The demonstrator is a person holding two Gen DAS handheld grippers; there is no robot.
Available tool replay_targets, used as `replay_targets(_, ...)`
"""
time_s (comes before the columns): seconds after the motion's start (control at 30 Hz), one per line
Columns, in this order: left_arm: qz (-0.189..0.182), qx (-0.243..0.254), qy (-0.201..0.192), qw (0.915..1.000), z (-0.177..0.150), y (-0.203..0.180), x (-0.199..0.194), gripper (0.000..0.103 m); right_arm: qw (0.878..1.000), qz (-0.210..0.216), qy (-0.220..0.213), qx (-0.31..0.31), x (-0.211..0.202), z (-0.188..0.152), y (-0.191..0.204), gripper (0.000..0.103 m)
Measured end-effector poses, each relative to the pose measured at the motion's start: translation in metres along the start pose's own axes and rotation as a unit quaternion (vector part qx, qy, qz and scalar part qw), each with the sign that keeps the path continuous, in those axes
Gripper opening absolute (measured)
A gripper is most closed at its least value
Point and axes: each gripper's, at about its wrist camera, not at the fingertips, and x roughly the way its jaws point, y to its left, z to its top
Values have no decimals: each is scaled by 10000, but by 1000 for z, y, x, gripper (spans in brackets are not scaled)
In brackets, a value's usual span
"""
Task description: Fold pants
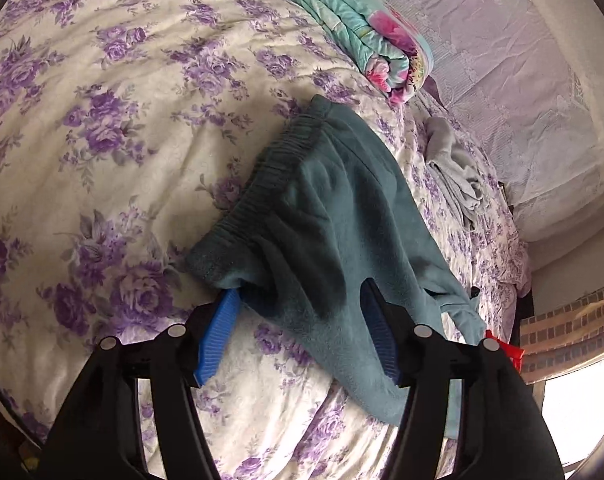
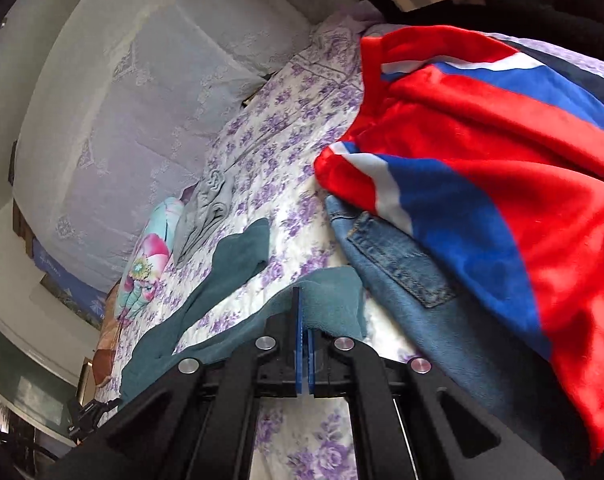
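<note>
Teal fleece pants lie crumpled on the purple-flowered bed cover, with the ribbed waistband toward the upper left. My left gripper is open and straddles the cloth near the waist. Its left blue pad pokes under the waistband corner, and cloth drapes over the right one. In the right wrist view a pants leg trails away to the left across the bed. My right gripper is shut, its blue pads together on the teal edge of the pants.
A red, white and blue fleece covers blue jeans right of my right gripper. A grey garment and a folded teal-and-pink quilt lie farther up the bed, by the lavender lace wall. The bed's edge runs on the right.
</note>
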Motion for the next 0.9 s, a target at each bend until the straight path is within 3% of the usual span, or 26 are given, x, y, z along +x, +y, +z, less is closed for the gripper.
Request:
replay_targets(0.1,147,101,-178,9997,4,2,-7,37,9999,-54,104,-15,2,-2,-4,2)
replay_targets(0.17,336,349,-241,9985,9,-1,-11,4,9998,-70,137,-110,4,-2,0,2)
replay_targets(0.27,504,451,-414,9968,16,-1,-27,4,9997,-36,164,-171,4,-2,5,2)
replay_targets(0.37,589,480,-554,9956,20,13,-53,3,9981,-25,534,-299,7,-6,6,3)
replay_targets(0.43,741,338,-532,9953,19,34,-62,3,9954,-282,864,-292,11,-11,1,8)
replay_targets(0.47,874,276,-433,9949,18,46,-62,9,9935,-500,979,-305,11,-13,-2,17)
replay_targets(0.53,1041,29,-190,9944,13,72,-59,19,9935,-759,810,-248,0,-13,-10,37)
replay_targets(0.63,860,-34,-228,9960,12,87,-69,18,9961,-849,223,-119,-26,-5,-15,37)
replay_targets(0.7,1147,92,-484,9922,21,75,-77,22,9974,-680,76,-216,-27,2,-3,37)
replay_targets(0.77,1296,468,-661,9883,35,48,-75,39,9979,-434,109,-476,-11,8,20,37)
replay_targets(0.9,1272,1195,-687,9823,66,-20,-39,45,9956,433,626,-544,48,15,70,37)
